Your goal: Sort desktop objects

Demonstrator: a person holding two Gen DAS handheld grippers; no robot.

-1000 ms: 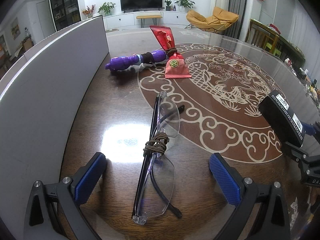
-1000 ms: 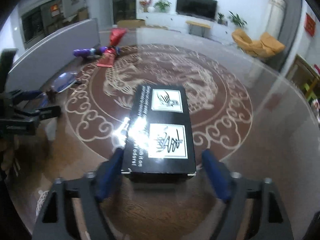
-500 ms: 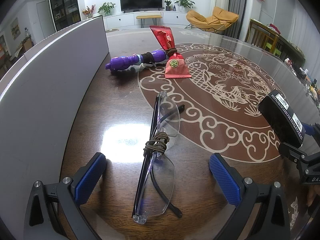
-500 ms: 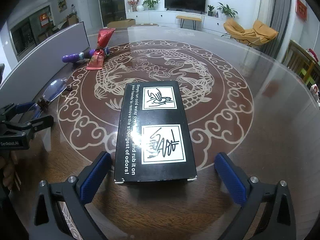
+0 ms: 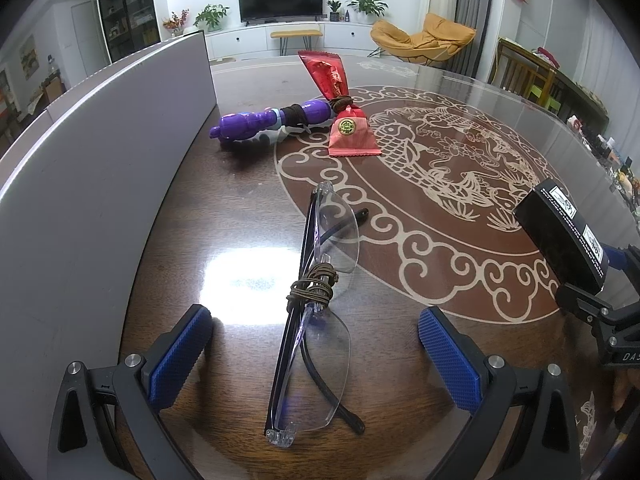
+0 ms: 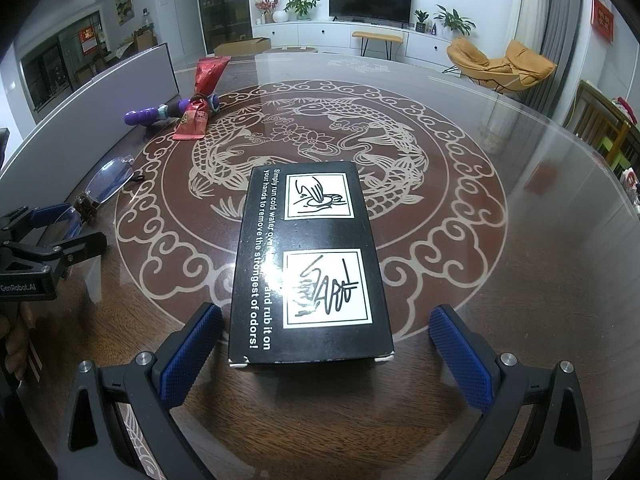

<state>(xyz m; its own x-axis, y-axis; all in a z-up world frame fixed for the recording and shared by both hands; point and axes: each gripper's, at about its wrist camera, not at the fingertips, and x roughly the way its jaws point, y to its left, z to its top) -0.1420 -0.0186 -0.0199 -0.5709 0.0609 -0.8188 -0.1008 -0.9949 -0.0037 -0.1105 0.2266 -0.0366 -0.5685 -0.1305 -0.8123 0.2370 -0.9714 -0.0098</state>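
A black box (image 6: 310,264) with white pictures and print lies flat on the glass-topped table. My right gripper (image 6: 326,344) stands open around its near end, both blue pads clear of its sides. Folded clear glasses (image 5: 316,304) with a brown cord wound round the middle lie between the open fingers of my left gripper (image 5: 314,348), untouched. Farther back lie a purple toy (image 5: 272,122) and a red packet (image 5: 342,110), tied with dark cord. The box (image 5: 560,236) also shows at the right of the left wrist view, and the glasses (image 6: 110,182) at the left of the right wrist view.
A grey upright panel (image 5: 92,168) curves along the table's left side. The table (image 6: 500,280) carries a round fish inlay under glass. A hand (image 6: 16,336) grips the left gripper's handle. Living room furniture stands beyond the far edge.
The right gripper's jaws widened away from the black box, which now rests on the table between them. The left gripper and the glasses stayed as they were.
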